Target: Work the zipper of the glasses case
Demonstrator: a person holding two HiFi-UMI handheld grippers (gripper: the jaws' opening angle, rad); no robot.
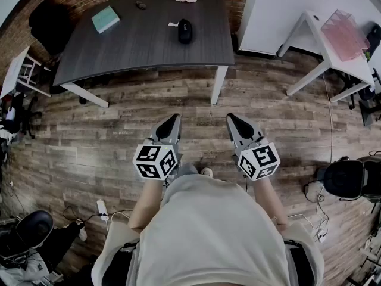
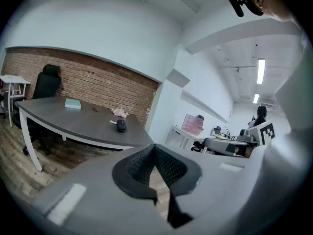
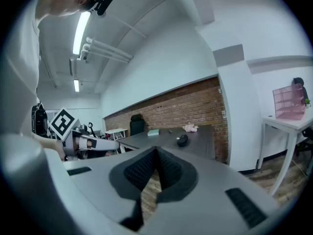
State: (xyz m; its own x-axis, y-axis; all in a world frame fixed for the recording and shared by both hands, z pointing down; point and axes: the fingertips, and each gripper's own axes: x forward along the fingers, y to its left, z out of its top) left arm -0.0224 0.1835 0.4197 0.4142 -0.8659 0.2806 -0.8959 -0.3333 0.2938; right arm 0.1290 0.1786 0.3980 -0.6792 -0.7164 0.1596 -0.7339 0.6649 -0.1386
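While far from the glasses case (image 1: 185, 31), left claw (image 1: 174, 119), right claw (image 1: 232, 118) closed, empty.

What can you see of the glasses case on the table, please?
The glasses case is a small black matte oblong with rounded ends; its zipper is too small to make out. It lies flat on the dark grey table, right of centre. A small white tab sits at its left side in the head view, perhaps attached. Nothing else touches it.
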